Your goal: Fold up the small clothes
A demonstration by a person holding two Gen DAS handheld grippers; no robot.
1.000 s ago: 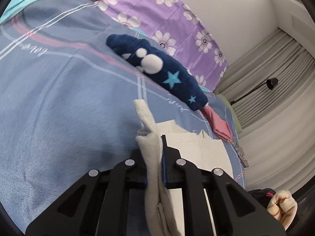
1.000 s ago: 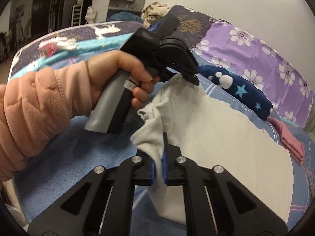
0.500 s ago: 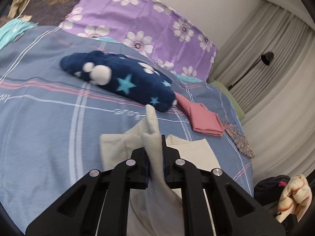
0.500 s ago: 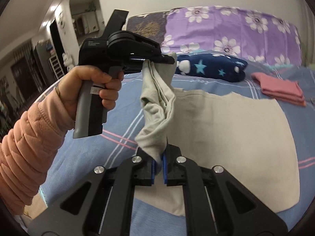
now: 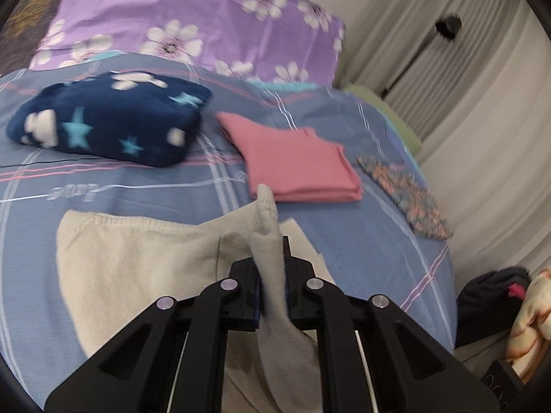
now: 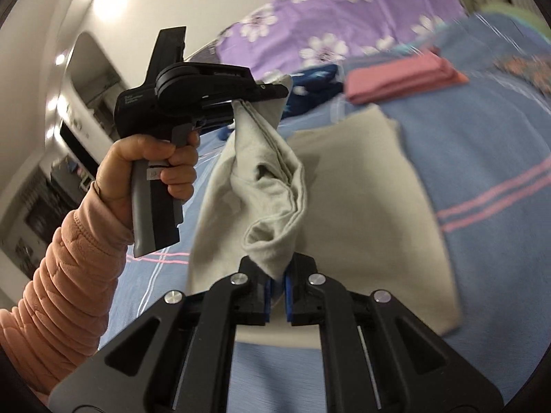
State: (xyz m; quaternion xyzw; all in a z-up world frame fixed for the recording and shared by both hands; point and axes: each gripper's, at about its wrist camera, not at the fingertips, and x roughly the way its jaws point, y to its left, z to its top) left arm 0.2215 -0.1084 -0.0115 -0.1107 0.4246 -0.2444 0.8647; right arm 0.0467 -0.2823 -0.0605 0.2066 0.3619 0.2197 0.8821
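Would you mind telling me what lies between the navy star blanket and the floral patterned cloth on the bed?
The folded pink garment lies between the navy star blanket and the floral cloth; the left wrist view shows it.

The beige cloth [image 5: 137, 261] looks soft and matt, with stitched edges. The dark blue blanket [image 5: 110, 120] is fluffy. The pink folded cloth [image 5: 296, 161] is smooth. The left gripper [image 5: 272, 275] is matt black plastic with shiny metal screws.
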